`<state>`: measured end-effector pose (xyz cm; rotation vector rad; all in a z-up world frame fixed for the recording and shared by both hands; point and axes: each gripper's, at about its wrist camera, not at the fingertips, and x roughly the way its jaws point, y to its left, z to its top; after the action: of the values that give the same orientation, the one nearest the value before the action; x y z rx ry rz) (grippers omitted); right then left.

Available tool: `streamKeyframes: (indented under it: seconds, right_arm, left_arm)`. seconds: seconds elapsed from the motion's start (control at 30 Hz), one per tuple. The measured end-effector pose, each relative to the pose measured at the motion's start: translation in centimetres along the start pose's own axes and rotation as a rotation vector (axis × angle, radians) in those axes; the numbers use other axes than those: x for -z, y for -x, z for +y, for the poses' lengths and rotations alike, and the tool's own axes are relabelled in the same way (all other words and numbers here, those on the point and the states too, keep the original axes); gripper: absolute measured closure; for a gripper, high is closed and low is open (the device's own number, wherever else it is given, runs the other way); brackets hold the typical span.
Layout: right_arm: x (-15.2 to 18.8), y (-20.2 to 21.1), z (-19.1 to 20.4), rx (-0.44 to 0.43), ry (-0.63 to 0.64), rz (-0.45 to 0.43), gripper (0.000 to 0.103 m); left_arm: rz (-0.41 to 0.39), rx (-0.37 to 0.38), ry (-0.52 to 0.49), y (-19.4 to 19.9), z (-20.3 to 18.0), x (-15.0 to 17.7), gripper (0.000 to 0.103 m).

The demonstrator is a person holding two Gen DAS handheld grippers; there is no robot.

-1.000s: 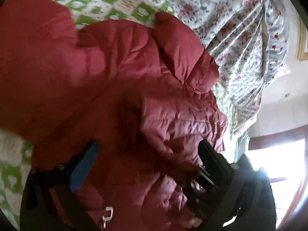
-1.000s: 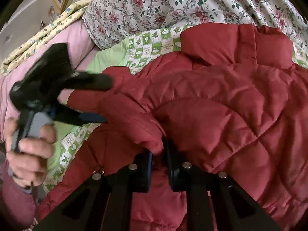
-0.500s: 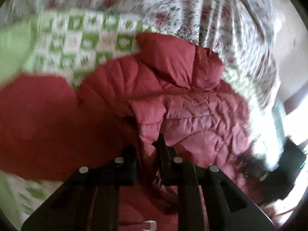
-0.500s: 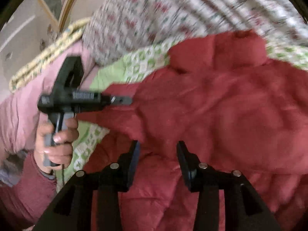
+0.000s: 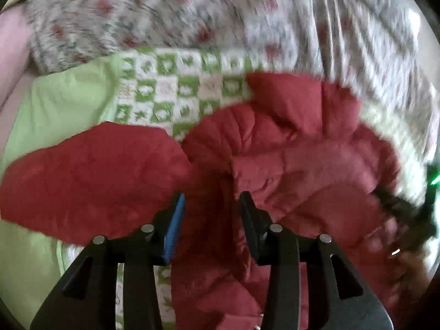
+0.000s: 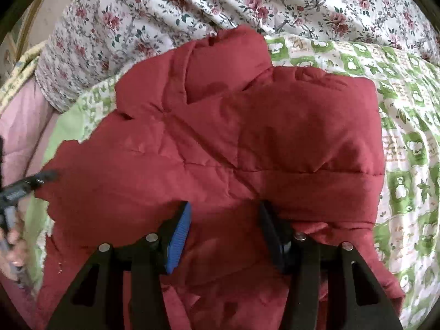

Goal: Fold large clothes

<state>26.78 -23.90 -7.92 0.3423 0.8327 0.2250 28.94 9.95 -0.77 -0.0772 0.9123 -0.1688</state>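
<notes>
Jacket: the red padded jacket point(image 6: 236, 148) lies across the green checked quilt point(image 6: 407, 148), collar toward the floral bedding point(image 6: 170, 13).
Done: judging by the right wrist view, one side panel seems folded over the jacket's body, leaving a straight edge on that side.
Left: a sleeve point(image 5: 90, 176) sticks out sideways from the jacket; it and the lower half look unfolded.
Left gripper point(image 5: 210, 206): spread, nothing between the jaws, over the jacket.
Right gripper point(image 6: 224, 217): spread, empty, over the jacket's middle.
</notes>
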Motion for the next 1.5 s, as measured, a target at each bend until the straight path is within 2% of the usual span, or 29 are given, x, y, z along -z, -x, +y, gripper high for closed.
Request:
streamKeyframes:
  seconds: [0.03, 0.1, 0.2, 0.33, 0.47, 0.63, 0.77, 0.9, 1.03, 1.1, 1.13, 1.27, 1.5]
  right_arm:
    - [0.1, -0.1, 0.1, 0.000, -0.002, -0.005, 0.048]
    - [0.1, -0.3, 0.2, 0.009, 0.004, -0.013, 0.044]
    - [0.0, -0.6, 0.9, 0.042, 0.032, -0.016, 0.043]
    - [-0.1, 0.9, 1.0, 0.026, 0.034, -0.013, 0.043]
    - [-0.2, 3.9, 0.8, 0.035, 0.033, -0.083, 0.042]
    - [1.0, 1.2, 0.1, 0.092, 0.049, 0.012, 0.041]
    - [1.6, -0.1, 0.2, 0.129, 0.085, 0.004, 0.041]
    - [1.5, 0.6, 1.6, 0.192, 0.110, 0.013, 0.040]
    - [1.3, 1.7, 4.4, 0.106, 0.163, -0.039, 0.040]
    - [1.5, 0.3, 5.1, 0.136, 0.194, 0.005, 0.037]
    - [1.7, -0.8, 4.7, 0.131, 0.184, 0.041, 0.036]
    - [1.9, -1.8, 2.7, 0.051, 0.100, 0.053, 0.035]
    - [1.9, -1.4, 3.1, 0.047, 0.101, 0.047, 0.034]
  left_arm:
    - [-0.020, 0.079, 0.025, 1.2, 0.0, 0.1, 0.064]
    - [-0.019, 0.187, 0.036, 1.7, -1.1, 0.4, 0.064]
    - [0.043, 0.271, 0.004, -0.2, -4.8, 1.3, 0.064]
    - [0.144, 0.151, -0.073, -5.3, -7.9, 2.9, 0.064]
    - [0.148, 0.176, -0.042, -6.4, -6.9, 3.5, 0.064]
    - [0.142, 0.174, -0.061, -6.8, -6.7, 3.8, 0.064]
    - [0.127, 0.165, -0.086, -6.7, -6.8, 4.3, 0.064]
    - [0.121, 0.164, -0.095, -6.9, -6.8, 4.5, 0.064]
    - [0.132, 0.157, -0.096, -6.9, -6.9, 4.4, 0.064]
    - [0.137, 0.153, -0.098, -7.0, -7.0, 4.3, 0.064]
    - [0.141, 0.151, -0.099, -7.0, -7.0, 4.3, 0.064]
    - [0.150, 0.146, -0.102, -6.9, -7.1, 4.2, 0.064]
    - [0.147, 0.152, -0.090, -4.8, -6.0, 4.2, 0.064]
